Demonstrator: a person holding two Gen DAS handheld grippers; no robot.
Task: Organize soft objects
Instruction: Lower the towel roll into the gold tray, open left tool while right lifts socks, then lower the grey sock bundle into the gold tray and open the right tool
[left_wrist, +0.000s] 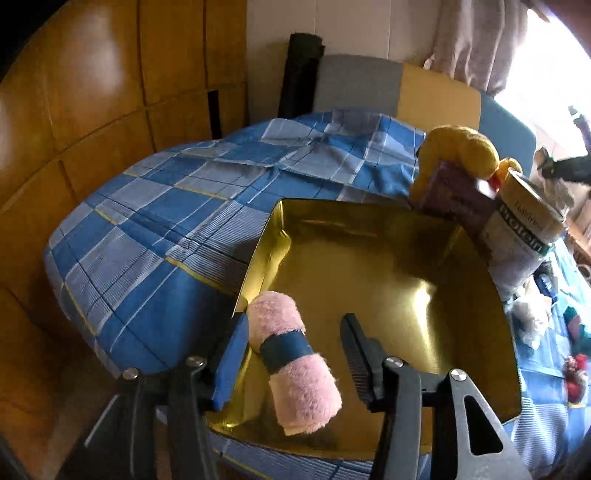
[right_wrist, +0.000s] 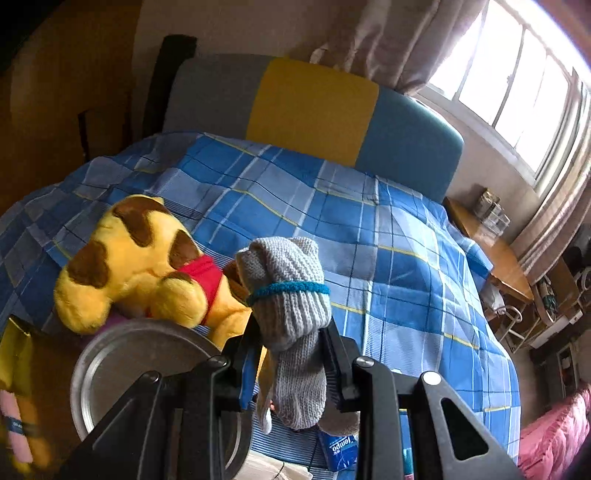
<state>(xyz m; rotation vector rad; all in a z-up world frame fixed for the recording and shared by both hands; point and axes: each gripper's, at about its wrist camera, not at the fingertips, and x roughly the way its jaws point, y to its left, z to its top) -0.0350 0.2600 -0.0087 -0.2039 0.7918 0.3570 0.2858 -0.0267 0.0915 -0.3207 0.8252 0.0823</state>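
Observation:
A rolled pink towel (left_wrist: 295, 362) with a dark blue band lies in the near left corner of a gold tray (left_wrist: 369, 258) on the bed. My left gripper (left_wrist: 295, 321) stands open around it: the roll leans against the blue-padded left finger (left_wrist: 231, 358), while the right finger (left_wrist: 354, 350) is clear of it. My right gripper (right_wrist: 291, 354) is shut on a grey knitted sock bundle (right_wrist: 291, 295) tied with a teal band, held up over the bed. A yellow plush dog (right_wrist: 140, 258) with brown patches and a red scarf lies just to the left of the bundle.
A protein can (left_wrist: 524, 221) and a purple box (left_wrist: 458, 195) stand by the tray's far right corner, in front of the plush dog (left_wrist: 458, 147). The blue plaid bedcover (right_wrist: 406, 258) stretches to the headboard (right_wrist: 314, 107). A wooden wardrobe (left_wrist: 92, 92) stands at left and a nightstand (right_wrist: 495, 251) at right.

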